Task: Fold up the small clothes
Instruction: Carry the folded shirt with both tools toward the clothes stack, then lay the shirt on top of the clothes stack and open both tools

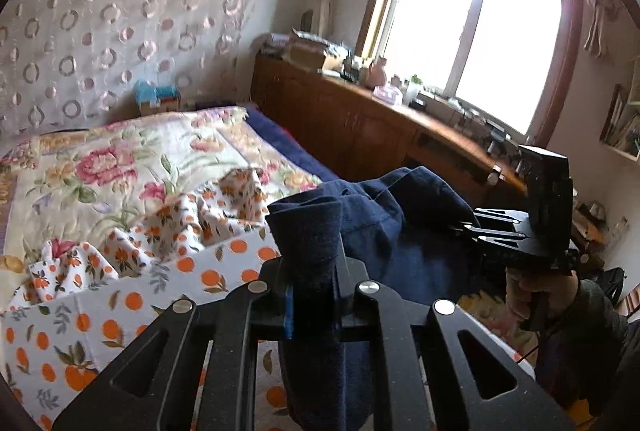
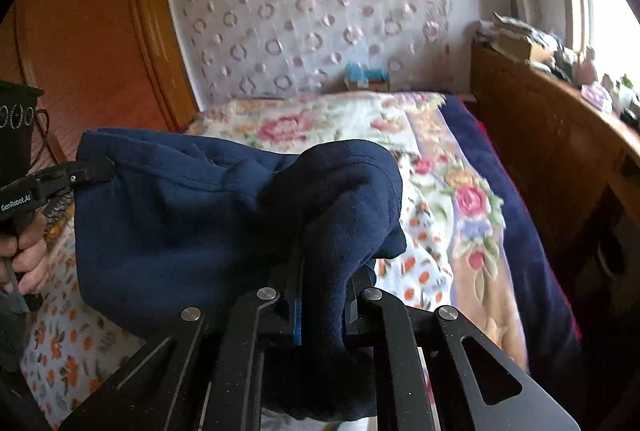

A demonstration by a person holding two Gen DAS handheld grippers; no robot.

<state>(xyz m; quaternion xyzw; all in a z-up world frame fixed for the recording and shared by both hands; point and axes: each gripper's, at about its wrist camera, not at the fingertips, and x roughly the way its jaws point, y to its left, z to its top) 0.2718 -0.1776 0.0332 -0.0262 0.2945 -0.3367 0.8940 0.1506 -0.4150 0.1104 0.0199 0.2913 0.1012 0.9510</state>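
The step in hand is judged to be the pick-up and spreading of one garment before folding: the left gripper (image 1: 312,271) is clamping narrowly on one bunched end of the navy fleece garment (image 1: 384,227); the right gripper (image 2: 324,295) is clamping narrowly on the other bunched end of the same navy fleece garment (image 2: 180,215); in each wrist view the cloth is filling the gap between the fingers and hanging below them. The garment is hanging between the two grippers, raised above the bed (image 2: 472,263) and apart from it, sagging in loose folds in the middle; in the left wrist view the right gripper (image 1: 472,227) is showing at the far edge of the cloth, with a hand (image 1: 524,295) gripping its handle. The next move is judged to call for drawing the two grippers apart until the cloth is hanging taut, then lowering it flat onto a bare part of the bed; a slack middle is likely to be creasing on landing. Count: two grippers; one navy garment held; one crumpled orange-print garment (image 1: 132,255) lying on the bed beside an orange-print sheet (image 1: 120,315); one floral quilt (image 1: 132,159); whether the crumpled heap is holding further pieces cannot be told.
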